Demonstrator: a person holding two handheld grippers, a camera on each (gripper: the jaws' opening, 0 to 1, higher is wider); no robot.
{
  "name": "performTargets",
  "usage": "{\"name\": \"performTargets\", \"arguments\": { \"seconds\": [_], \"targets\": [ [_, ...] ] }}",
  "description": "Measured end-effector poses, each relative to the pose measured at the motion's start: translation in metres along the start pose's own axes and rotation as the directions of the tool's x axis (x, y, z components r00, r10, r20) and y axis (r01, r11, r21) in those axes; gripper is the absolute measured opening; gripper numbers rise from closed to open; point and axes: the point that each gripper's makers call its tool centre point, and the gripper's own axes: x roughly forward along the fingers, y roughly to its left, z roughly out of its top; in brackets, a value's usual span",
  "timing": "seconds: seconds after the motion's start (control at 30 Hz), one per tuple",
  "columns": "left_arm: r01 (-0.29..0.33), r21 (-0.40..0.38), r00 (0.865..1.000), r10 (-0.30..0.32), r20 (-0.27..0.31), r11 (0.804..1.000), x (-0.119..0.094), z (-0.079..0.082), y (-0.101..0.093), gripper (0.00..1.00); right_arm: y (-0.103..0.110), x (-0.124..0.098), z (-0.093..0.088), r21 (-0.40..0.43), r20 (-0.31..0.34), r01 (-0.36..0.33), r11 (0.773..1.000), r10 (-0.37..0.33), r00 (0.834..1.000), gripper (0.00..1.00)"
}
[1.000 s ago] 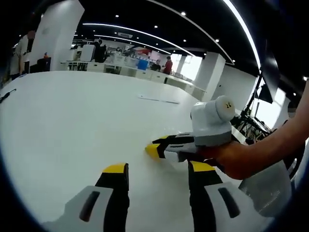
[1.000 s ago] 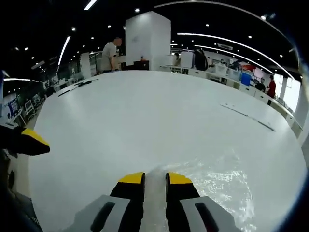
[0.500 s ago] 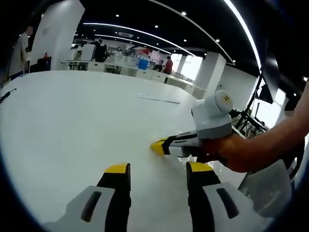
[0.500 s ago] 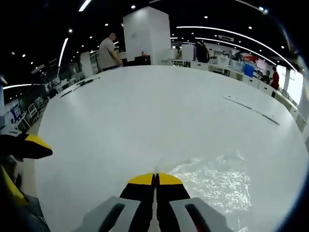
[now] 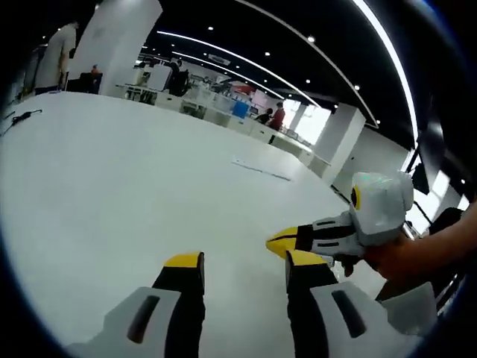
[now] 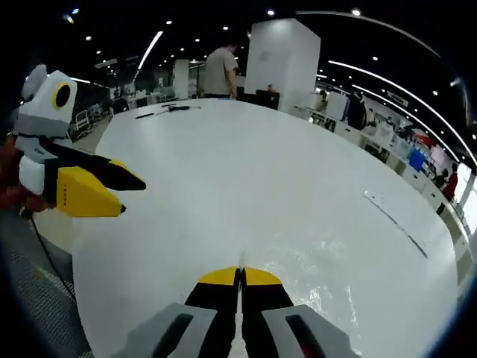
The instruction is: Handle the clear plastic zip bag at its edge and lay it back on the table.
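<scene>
The clear plastic zip bag (image 6: 332,262) lies crinkled and shiny on the white table (image 6: 223,171), just right of my right gripper's jaws. My right gripper (image 6: 240,274) is shut, its yellow tips pressed together on the bag's near edge. My left gripper (image 5: 244,261) stands open low over the table with nothing between its jaws. In the left gripper view the right gripper (image 5: 298,240) comes in from the right, held by a hand, its tip close to my left gripper's right jaw. The left gripper (image 6: 83,188) appears at the left of the right gripper view.
A thin long strip (image 5: 261,168) lies farther out on the table (image 5: 112,171). Dark cables or tools (image 6: 168,110) rest at the table's far end. A person (image 6: 220,71) stands beside a white pillar (image 6: 279,52) beyond it.
The right gripper's jaws, open a second ago, have shut on the bag's edge. Both views have swung, and the left gripper now looms larger and closer in the right gripper view.
</scene>
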Motion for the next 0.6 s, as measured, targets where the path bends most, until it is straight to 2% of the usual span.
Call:
{"name": "performTargets", "arguments": {
  "seconds": [0.1, 0.23, 0.43, 0.6],
  "targets": [
    [-0.002, -0.007, 1.0, 0.002, 0.028, 1.0, 0.007, 0.016, 0.006, 0.41, 0.007, -0.006, 0.006, -0.035, 0.01, -0.011, 0.999, 0.011, 1.0, 0.0],
    [0.001, -0.006, 0.999, 0.0, 0.054, 1.0, 0.014, 0.04, 0.002, 0.4, 0.015, -0.012, 0.013, -0.081, 0.02, -0.021, 0.997, 0.022, 1.0, 0.0],
    [0.003, 0.009, 0.998, -0.003, 0.059, 1.0, 0.029, 0.056, 0.005, 0.4, 0.03, -0.022, 0.018, -0.175, 0.015, -0.04, 0.984, 0.043, 0.999, 0.0],
    [0.01, 0.014, 0.999, -0.01, 0.048, 1.0, 0.043, 0.061, 0.009, 0.4, 0.041, -0.028, 0.02, -0.198, 0.014, -0.051, 0.979, 0.055, 0.998, 0.0]
  ]
}}
